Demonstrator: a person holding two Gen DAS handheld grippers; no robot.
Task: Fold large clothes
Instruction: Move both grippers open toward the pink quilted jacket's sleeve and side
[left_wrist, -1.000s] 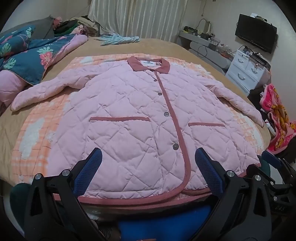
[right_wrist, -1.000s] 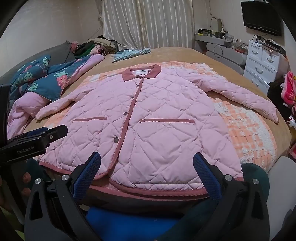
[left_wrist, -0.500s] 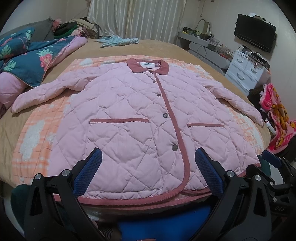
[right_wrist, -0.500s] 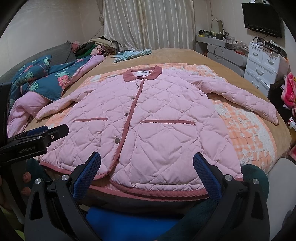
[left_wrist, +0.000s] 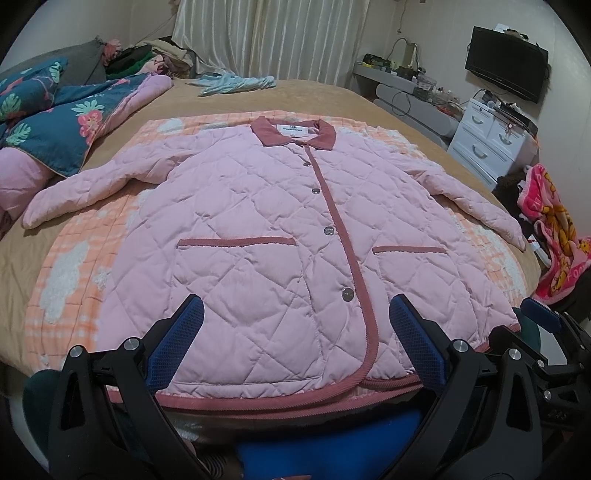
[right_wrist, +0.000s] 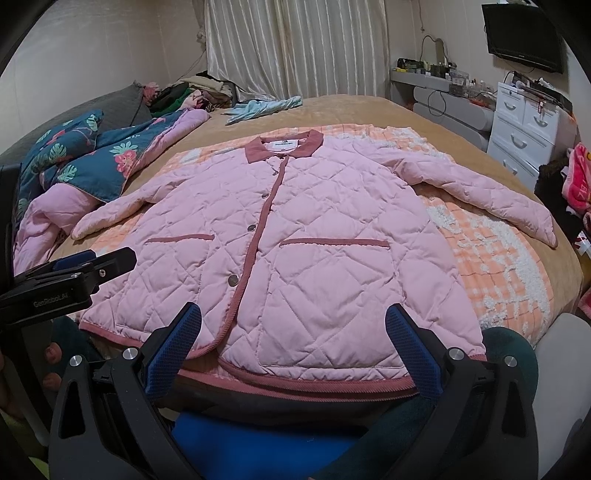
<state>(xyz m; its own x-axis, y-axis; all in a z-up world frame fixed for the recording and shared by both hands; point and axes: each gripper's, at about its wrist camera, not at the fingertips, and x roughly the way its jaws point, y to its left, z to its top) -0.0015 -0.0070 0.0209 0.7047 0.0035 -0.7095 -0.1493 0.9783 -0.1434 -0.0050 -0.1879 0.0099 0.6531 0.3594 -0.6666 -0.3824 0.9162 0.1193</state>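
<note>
A pink quilted jacket (left_wrist: 258, 229) (right_wrist: 317, 229) with a dusty-rose collar and trim lies flat, front up and buttoned, on an orange checked blanket (left_wrist: 74, 266) (right_wrist: 498, 258) on the bed, both sleeves spread out. My left gripper (left_wrist: 295, 332) hovers open above the left part of the hem, nothing between its blue pads. My right gripper (right_wrist: 293, 332) hangs open over the right part of the hem, also empty. In the right wrist view the left gripper's body (right_wrist: 70, 280) shows at the left edge.
A floral teal quilt (left_wrist: 55, 122) and pink bedding are piled at the bed's left. A light blue garment (left_wrist: 236, 83) lies near the far edge. White drawers (left_wrist: 491, 136), a wall TV (left_wrist: 506, 62) and a pink cartoon towel (left_wrist: 554, 229) stand to the right.
Both views have shifted slightly; the jacket sits a little lower and closer in frame. The jacket itself has not moved and both grippers stay open.
</note>
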